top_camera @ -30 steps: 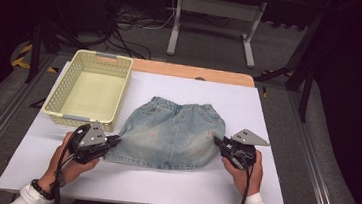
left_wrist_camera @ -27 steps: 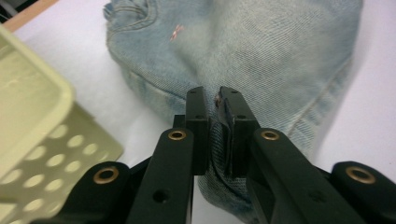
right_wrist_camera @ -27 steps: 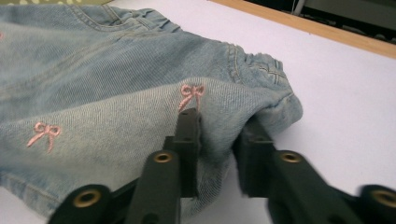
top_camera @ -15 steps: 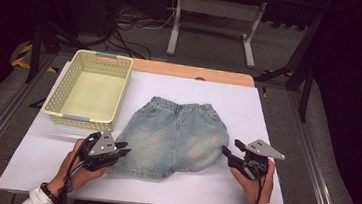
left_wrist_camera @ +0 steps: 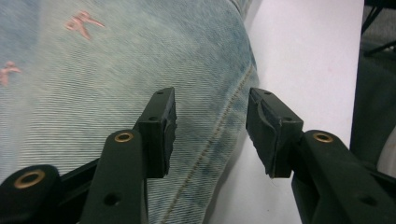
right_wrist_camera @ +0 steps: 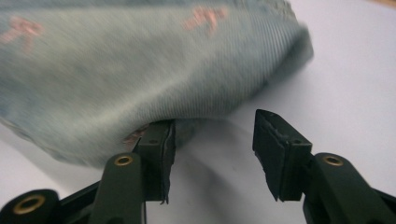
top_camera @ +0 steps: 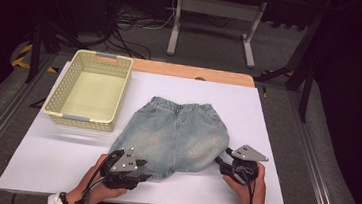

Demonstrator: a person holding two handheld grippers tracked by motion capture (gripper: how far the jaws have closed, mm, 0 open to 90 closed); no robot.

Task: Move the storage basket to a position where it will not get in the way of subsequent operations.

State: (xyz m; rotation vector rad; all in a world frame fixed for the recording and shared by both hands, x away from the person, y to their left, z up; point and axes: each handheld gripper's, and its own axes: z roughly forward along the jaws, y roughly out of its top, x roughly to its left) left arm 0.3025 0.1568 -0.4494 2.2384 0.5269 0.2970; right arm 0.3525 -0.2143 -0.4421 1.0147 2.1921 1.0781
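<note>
Denim shorts (top_camera: 176,134) lie flat on the white table (top_camera: 273,116), right of the yellow basket (top_camera: 89,90). The left hand-held gripper (top_camera: 144,171) is at their near hem, its jaws just opened and parted over the seam, gripping nothing. The right hand-held gripper (top_camera: 219,162) stands parted beside the shorts' right edge, pads clear.

The denim shorts (top_camera: 175,137) are showing a faded light blue, dotted with small pink motifs, possibly embroidered, though blur is hiding their shape. The basket (top_camera: 60,95) is looking pale yellow. The table top (top_camera: 272,121) is reading white, with a light wooden strip edging its far side.
</note>
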